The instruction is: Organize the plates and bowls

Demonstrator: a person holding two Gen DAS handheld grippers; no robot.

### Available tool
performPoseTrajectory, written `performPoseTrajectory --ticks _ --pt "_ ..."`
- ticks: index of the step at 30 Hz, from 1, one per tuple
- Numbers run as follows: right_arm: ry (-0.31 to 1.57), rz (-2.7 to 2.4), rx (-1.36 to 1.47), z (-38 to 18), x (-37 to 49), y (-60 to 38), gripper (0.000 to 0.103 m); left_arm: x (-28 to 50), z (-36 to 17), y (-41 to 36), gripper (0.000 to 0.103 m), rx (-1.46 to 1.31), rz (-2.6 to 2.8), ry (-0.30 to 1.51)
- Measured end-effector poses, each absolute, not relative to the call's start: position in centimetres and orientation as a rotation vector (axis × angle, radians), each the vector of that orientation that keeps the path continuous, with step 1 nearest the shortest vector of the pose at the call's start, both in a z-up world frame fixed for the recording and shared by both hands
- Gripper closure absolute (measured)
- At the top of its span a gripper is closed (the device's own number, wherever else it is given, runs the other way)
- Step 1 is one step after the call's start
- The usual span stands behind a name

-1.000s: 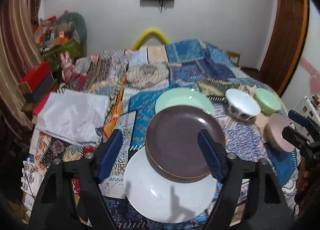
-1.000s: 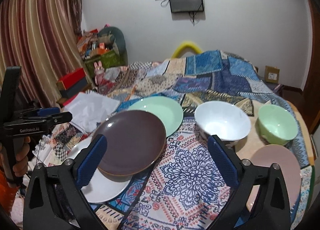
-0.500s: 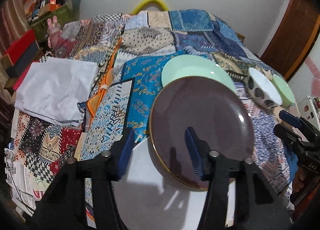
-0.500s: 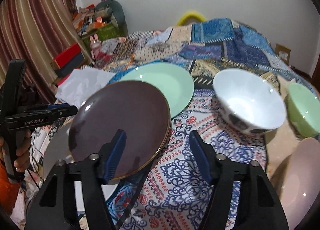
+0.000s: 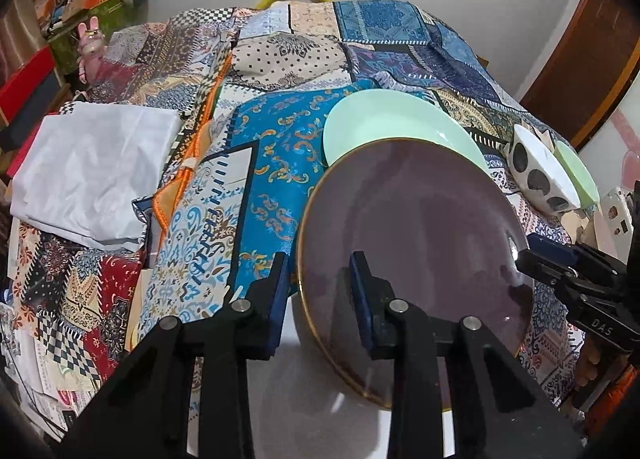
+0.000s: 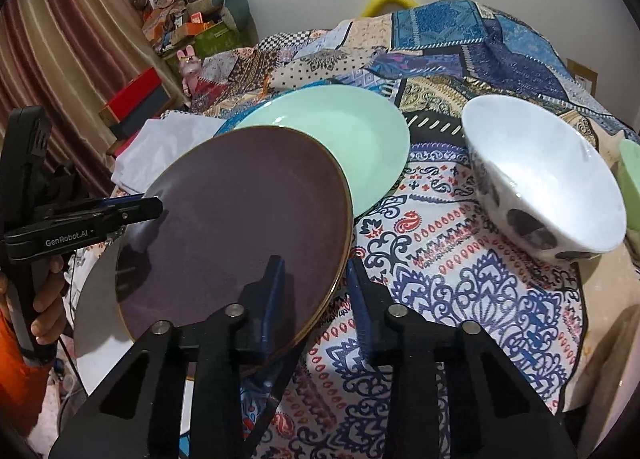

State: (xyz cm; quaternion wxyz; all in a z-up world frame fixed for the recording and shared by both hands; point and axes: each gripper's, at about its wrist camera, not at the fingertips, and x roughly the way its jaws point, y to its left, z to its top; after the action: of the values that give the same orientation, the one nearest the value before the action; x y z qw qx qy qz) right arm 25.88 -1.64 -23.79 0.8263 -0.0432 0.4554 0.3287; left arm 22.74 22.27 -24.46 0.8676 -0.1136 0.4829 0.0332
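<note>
A: Item one?
B: Brown plate (image 5: 416,231), gold-edged, tilted, its lower part overlapping a white plate (image 5: 320,399) on the patchwork cloth (image 5: 272,163). A mint-green plate (image 5: 384,123) lies just behind it, partly hidden by its far edge.

A: Who has hold of it?
B: Both tools straddle its rim. Left gripper (image 5: 320,295): angled steeply down, one finger over the plate's face, the other outside the left rim; jaws closing, the rim between them, pads not plainly pressing yet. Right gripper (image 6: 316,299): also pitched down, straddling the right rim, one finger over the face, one outside above the cloth; jaws closing, a gap left on the outer side.

A: The hand?
B: In the right wrist view, a hand (image 6: 44,299) wraps the left tool's handle at the frame's left edge, with an orange sleeve below it.

A: Further items?
B: White bowl with dark spots (image 6: 544,179), upright, right of the green plate. Green bowl (image 6: 630,175) just beyond it, cut off by the frame. Folded white cloth (image 5: 92,175) at the left. Red box (image 6: 136,93) by the striped curtain (image 6: 68,43).
</note>
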Motion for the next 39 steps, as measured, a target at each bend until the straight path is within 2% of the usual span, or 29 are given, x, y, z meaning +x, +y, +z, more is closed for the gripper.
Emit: performPoseTrajectory --ticks 4,21,39 --pt "0.987 0.714 -0.080 -24.4 26.1 -1.4 0.078 23.2 -25.0 22.3 0.074 -0.241 0.056 1.028" --pt "0.994 0.687 -0.022 -24.3 26.3 -2.8 0.078 23.1 -25.1 21.3 0.075 -0.244 0.013 1.039" --pt "0.954 0.659 0.018 -22.1 24.3 -6.3 0.078 21.0 -22.6 17.6 0.075 -0.218 -0.012 1.012"
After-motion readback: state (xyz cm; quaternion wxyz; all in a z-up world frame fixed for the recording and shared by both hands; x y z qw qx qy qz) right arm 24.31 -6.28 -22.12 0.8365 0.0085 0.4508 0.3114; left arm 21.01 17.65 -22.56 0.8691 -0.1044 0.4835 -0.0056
